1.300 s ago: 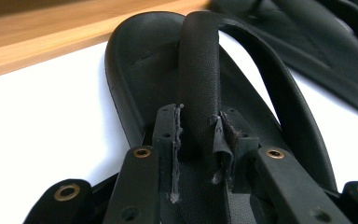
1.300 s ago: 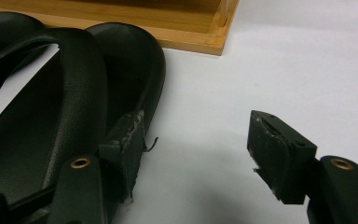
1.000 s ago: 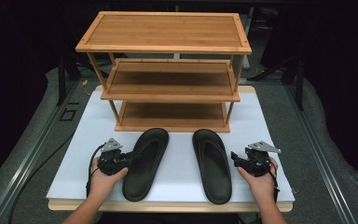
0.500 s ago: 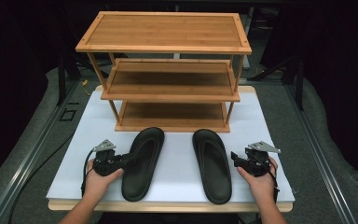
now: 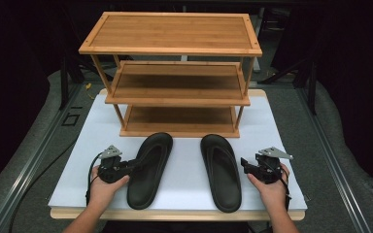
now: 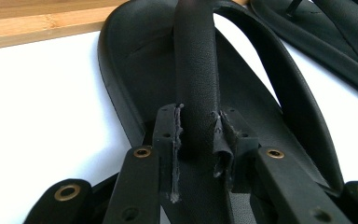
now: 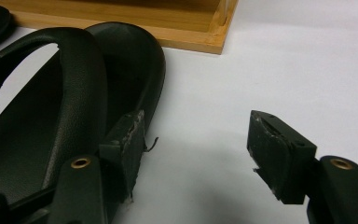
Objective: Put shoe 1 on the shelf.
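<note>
Left gripper (image 5: 135,164) has just closed onto the left sandal's strap (image 6: 196,79) near the table's (image 5: 184,213) front edge; right gripper (image 5: 245,165) gapes empty beside the right sandal (image 5: 221,171).

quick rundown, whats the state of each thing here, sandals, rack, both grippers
left sandal: flat on the white board, strap between the left gripper's jaws
right sandal: flat on the board, not gripped
wooden rack: upright, all three shelves bare
left gripper: jaws just closing, pressed on the left sandal's strap
right gripper: jaws open, beside the right sandal's edge

Left gripper (image 6: 198,135) has just closed onto the left sandal's strap (image 6: 196,74)
</note>
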A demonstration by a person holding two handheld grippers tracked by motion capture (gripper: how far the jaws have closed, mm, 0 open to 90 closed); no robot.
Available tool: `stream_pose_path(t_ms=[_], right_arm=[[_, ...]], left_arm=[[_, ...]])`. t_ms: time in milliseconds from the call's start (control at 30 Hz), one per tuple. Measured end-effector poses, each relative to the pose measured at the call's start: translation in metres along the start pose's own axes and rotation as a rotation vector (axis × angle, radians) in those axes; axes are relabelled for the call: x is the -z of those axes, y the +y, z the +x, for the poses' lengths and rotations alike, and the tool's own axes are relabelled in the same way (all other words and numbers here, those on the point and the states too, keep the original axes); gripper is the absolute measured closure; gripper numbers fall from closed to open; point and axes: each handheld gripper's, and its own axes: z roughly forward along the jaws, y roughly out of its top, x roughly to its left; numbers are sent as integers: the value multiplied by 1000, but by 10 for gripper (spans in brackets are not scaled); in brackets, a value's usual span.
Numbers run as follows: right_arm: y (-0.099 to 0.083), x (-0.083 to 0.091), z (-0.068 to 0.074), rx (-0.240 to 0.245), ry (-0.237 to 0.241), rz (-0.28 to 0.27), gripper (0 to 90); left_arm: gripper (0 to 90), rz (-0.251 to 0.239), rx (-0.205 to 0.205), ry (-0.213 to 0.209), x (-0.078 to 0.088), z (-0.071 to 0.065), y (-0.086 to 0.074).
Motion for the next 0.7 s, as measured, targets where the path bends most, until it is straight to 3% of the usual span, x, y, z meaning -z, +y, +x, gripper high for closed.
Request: stream_pose_path(t_ms=[300, 500, 700], right_arm=[[0, 0, -1, -5, 2, 1, 363], [0, 0, -1, -8, 4, 6, 363], [0, 0, -1, -8, 4, 7, 363]], left_arm=[[710, -8, 9, 0, 0, -1, 1], [712, -12, -5, 20, 3, -2, 3], [715, -31, 12, 34, 10, 1, 5]])
